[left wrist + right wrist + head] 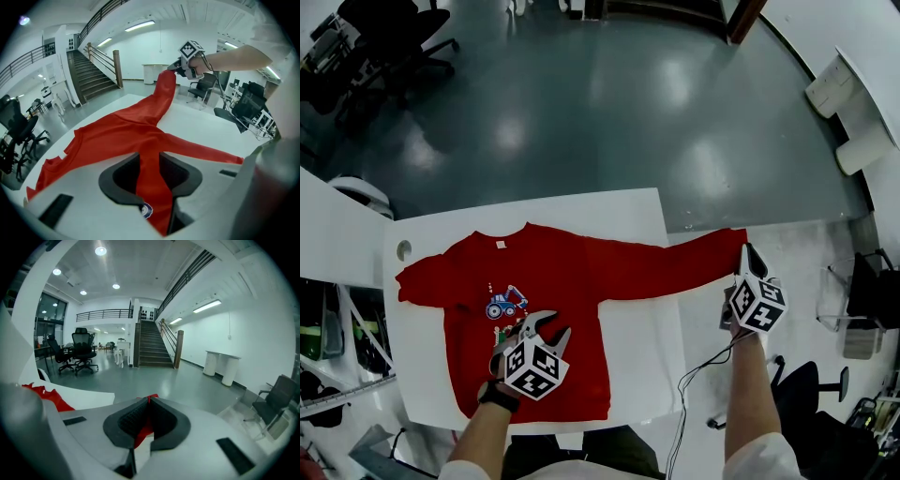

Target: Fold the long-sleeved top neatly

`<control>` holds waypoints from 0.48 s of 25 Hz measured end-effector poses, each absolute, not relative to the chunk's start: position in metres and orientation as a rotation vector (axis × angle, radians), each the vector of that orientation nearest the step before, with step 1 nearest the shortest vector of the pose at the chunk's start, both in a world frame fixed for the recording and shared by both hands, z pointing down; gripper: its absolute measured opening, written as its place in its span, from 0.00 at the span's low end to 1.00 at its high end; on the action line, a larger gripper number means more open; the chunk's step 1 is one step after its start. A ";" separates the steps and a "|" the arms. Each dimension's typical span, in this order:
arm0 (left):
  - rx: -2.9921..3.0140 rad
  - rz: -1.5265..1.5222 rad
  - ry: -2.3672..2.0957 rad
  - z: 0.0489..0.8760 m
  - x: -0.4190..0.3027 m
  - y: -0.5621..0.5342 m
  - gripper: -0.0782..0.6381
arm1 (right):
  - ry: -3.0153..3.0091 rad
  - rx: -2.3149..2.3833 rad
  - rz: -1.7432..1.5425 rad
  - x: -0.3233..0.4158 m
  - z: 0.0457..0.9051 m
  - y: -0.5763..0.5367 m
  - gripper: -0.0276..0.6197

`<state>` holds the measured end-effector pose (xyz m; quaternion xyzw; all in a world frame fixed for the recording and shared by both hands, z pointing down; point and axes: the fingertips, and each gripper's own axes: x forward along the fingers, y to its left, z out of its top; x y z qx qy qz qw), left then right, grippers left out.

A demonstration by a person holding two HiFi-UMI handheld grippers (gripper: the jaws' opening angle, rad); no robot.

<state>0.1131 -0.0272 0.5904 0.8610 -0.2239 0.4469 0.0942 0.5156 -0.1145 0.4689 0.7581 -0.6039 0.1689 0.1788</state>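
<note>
Left tongs (551,324) gape over the top (553,267) — right tongs (749,250) clamp its half-hidden cuff (733,238).

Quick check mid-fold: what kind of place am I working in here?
Probably an open office or lab hall, not a home: a wide staircase up to a railed gallery, swivel office chairs on a polished grey floor, and a plain white worktable.

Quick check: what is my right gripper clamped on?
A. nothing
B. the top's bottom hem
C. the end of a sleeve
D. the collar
C: the right gripper has its jaws shut on red cloth, and the head view shows it at the end of the sleeve, stretched out past the table edge.
</note>
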 end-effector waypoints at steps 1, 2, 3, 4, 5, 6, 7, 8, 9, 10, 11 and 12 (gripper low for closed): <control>2.554 1.324 -0.665 0.590 0.114 -0.027 0.30 | -1.705 2.152 0.483 0.517 0.469 -0.112 0.08; 2.554 1.324 -0.666 0.590 0.114 -0.027 0.30 | -1.700 2.160 0.489 0.518 0.470 -0.110 0.08; 2.554 1.324 -0.666 0.589 0.115 -0.026 0.30 | -1.694 2.170 0.494 0.520 0.470 -0.107 0.08; 2.554 1.324 -0.666 0.589 0.115 -0.026 0.30 | -1.686 2.180 0.496 0.522 0.470 -0.104 0.08; 2.554 1.324 -0.668 0.589 0.115 -0.026 0.30 | -1.679 2.190 0.497 0.524 0.469 -0.102 0.08; 2.554 1.323 -0.670 0.589 0.114 -0.026 0.30 | -1.674 2.199 0.496 0.526 0.468 -0.100 0.08; 2.554 1.322 -0.672 0.588 0.114 -0.026 0.30 | -1.672 2.205 0.490 0.527 0.466 -0.099 0.08; 2.555 1.321 -0.675 0.588 0.113 -0.026 0.30 | -1.673 2.209 0.482 0.527 0.463 -0.098 0.08; 2.555 1.321 -0.678 0.587 0.112 -0.026 0.30 | -1.676 2.211 0.473 0.526 0.460 -0.097 0.08; 2.554 1.321 -0.682 0.587 0.111 -0.026 0.30 | -1.681 2.213 0.463 0.525 0.457 -0.097 0.08; 2.553 1.321 -0.688 0.586 0.109 -0.026 0.30 | -1.686 2.217 0.454 0.523 0.453 -0.097 0.08; 2.552 1.321 -0.694 0.584 0.107 -0.026 0.30 | -1.693 2.220 0.444 0.520 0.449 -0.097 0.08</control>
